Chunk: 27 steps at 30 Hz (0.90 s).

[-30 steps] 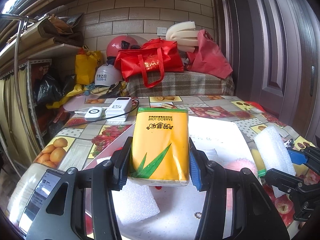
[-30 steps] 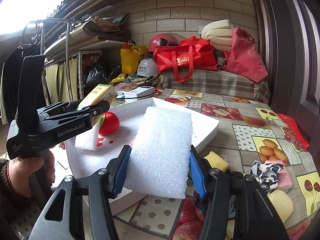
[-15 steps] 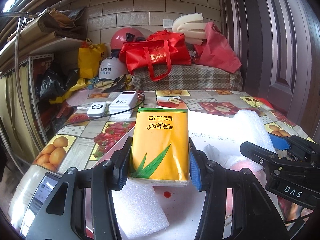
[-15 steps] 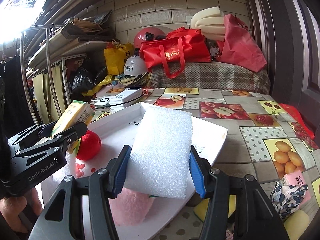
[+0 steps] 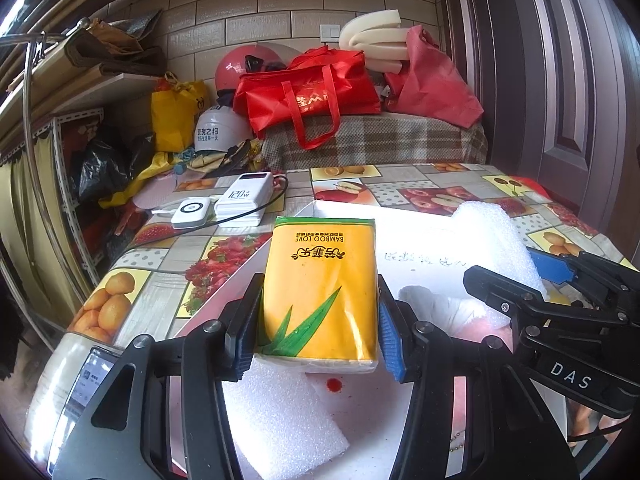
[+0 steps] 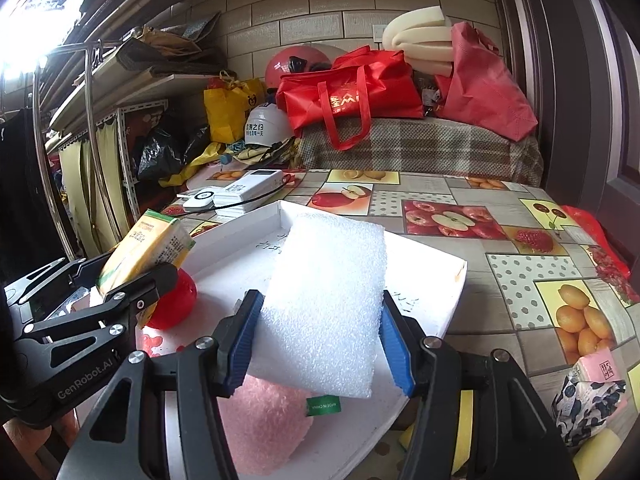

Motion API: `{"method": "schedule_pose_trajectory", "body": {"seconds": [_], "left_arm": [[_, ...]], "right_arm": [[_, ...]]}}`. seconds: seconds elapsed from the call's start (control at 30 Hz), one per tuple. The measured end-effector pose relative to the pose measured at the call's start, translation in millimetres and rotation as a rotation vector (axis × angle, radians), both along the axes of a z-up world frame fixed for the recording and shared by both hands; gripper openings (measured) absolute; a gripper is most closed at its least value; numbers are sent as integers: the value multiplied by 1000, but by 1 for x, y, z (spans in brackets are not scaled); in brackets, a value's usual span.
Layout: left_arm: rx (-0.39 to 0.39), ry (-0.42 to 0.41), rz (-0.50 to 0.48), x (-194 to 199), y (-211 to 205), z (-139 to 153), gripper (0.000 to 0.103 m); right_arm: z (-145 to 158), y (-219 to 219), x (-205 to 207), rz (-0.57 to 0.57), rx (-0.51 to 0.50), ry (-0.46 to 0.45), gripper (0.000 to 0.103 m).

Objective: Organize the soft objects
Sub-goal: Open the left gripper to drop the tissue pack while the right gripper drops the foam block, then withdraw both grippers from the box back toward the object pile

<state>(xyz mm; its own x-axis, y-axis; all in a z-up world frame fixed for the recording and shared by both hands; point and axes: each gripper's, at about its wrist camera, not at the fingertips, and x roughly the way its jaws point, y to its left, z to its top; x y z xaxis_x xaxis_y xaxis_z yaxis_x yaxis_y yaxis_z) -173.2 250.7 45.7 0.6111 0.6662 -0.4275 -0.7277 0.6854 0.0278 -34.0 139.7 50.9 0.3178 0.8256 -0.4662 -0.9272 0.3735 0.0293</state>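
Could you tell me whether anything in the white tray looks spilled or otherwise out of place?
Yes: small red spots mark the white tray floor, below the tissue pack and beside the red ball. They look like drips or stains; what they are I cannot tell.

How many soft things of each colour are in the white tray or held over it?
White foam block: 2
Yellow tissue pack: 1
Red ball: 1
Pink fluffy thing: 1
Total: 5
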Motion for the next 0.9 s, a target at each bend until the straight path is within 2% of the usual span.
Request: {"method": "schedule_pose_trajectory", "body": {"seconds": [0.07, 0.1, 0.13, 0.2, 0.4, 0.53, 0.63, 0.8, 0.9], "left_arm": [[18, 2, 6, 0, -3, 1, 61], [30, -6, 24, -2, -4, 2, 68], [32, -24, 38, -7, -4, 3, 77], [22, -58, 63, -14, -1, 4, 89], [31, -72, 88, -19, 0, 5, 90], [51, -80, 95, -21, -3, 6, 90], [53, -88, 99, -22, -3, 6, 90], [51, -89, 102, -23, -3, 6, 90], [54, -92, 112, -23, -4, 6, 90]], "right_arm": [[1, 0, 0, -1, 5, -2, 61], [1, -1, -1, -4, 14, -10, 72], [2, -3, -2, -22, 27, -22, 80], [4, -10, -2, -41, 65, -29, 83], [5, -9, -9, -42, 77, -74, 84], [6, -15, -9, -63, 100, -86, 90], [7, -19, -11, -71, 117, -100, 90], [7, -18, -14, -81, 104, -125, 90], [5, -12, -13, -111, 53, -128, 90]]}}
